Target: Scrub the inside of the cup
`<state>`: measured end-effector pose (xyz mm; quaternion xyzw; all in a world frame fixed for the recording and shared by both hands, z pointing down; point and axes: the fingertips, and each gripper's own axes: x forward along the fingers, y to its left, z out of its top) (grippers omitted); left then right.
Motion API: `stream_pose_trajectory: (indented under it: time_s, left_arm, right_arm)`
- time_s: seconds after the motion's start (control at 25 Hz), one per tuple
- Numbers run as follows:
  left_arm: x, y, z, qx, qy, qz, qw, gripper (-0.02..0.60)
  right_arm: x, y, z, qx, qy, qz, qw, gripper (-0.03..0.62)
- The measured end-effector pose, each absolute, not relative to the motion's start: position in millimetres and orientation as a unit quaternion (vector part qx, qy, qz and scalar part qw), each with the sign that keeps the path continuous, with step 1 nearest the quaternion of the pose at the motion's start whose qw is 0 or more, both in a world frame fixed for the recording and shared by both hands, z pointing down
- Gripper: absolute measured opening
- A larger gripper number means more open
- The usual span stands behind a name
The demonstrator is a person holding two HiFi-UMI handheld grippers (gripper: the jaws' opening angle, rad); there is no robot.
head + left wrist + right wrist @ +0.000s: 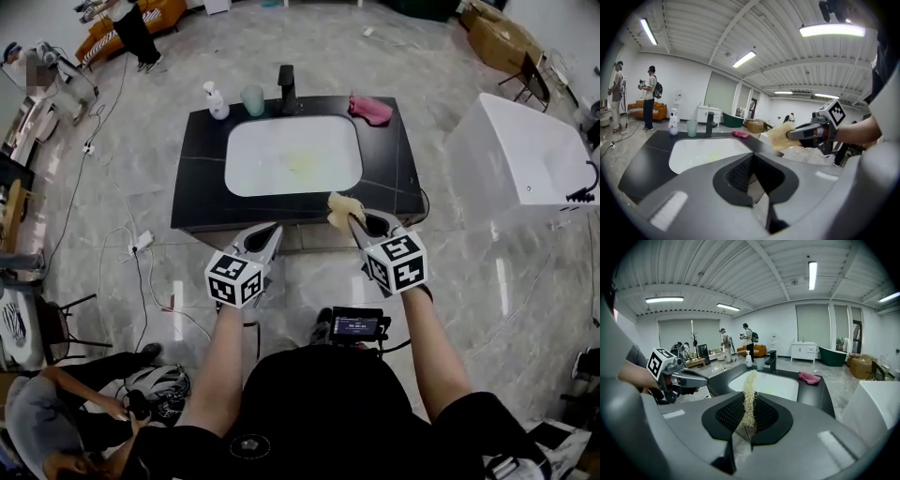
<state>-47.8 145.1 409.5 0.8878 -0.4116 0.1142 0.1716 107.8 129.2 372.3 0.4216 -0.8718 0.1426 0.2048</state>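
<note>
Three cameras are facing one black tabletop (pixel 202 187) and its white sink (pixel 292 155).
The head view is looking steeply down from well back; both gripper views are riding low, looking almost level across the sink toward the faucet (pixel 709 123), the left gripper view catching the right claw (pixel 790 135), the right gripper view catching the left claw (pixel 704 380).

Glossy black counter (pixel 202 169), rough fibrous sponge (pixel 342 208)
</note>
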Motion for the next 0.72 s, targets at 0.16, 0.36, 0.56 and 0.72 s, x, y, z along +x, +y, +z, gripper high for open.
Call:
stream_pose_trajectory:
  time_s: [0.16,0.36,0.56,0.72]
  left_arm:
    - [-44.8,116.8,407.1,0.882,-0.423,0.118,0.168,0.000]
    - [-56.6,90.4,414.8,0.874,-0.436,0.120,0.177,0.000]
    - [-66.3,48.7,430.0,0.878,-0.424,0.125,0.182,0.000]
    - [-77.0,2.4,435.9,0.886,-0.406,0.117,0.192,0.000]
  right_arm:
    - [112.8,94.0,375.8,0.412,-0.877,0.145,0.202,0.043]
    - [103.5,65.7,388.1,0.398,-0.880,0.154,0.207,0.043]
    - [91.7,28.0,403.7,0.402,-0.875,0.160,0.218,0.043]
    - [76.7,-9.3,408.6,0.414,-0.866,0.166,0.226,0.043]
